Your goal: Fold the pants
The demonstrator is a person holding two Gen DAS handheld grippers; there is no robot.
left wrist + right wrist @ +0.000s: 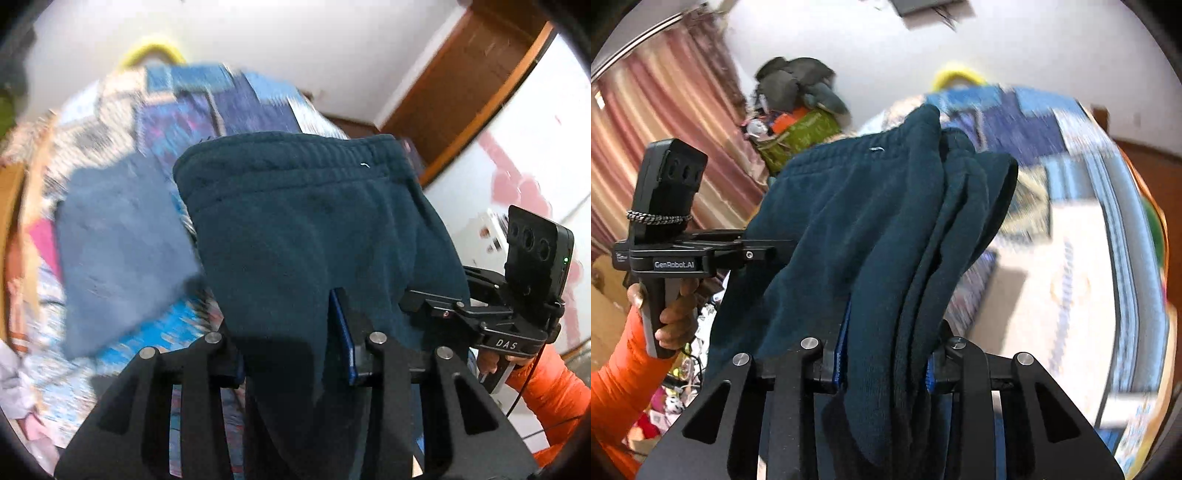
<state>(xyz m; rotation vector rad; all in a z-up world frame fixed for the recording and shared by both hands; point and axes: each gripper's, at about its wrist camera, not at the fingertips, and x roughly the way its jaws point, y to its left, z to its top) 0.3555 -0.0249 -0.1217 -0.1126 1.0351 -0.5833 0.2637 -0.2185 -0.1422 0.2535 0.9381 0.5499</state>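
We hold the pants (295, 229) up off the bed (177, 110) with both tools. Our left gripper (295, 354) is clamped narrow on a bunch of the dark teal cloth, its blue pads pressing the fabric from both sides. Our right gripper (886, 362) is likewise pinched on several stacked layers of the same cloth. The waistband (288, 158) runs across the top between the two grips, so we judge that we have the garment by its waist end, one tool near each side.

As for progress, the layers bunched in the right grip suggest the legs may already lie one over the other, but we cannot be sure. The pants hang in the air, so no finished fold lies on the bed yet; laying them down and folding them over is still to come.

Much is hard to read. The bedspread is smeared by blur, and a paler blue cloth (122, 251) lies on it, unclear what. The legs drop below the grippers out of view, so their length and lie are hidden. An orange sleeve (550, 391) is cut off at the frame edge
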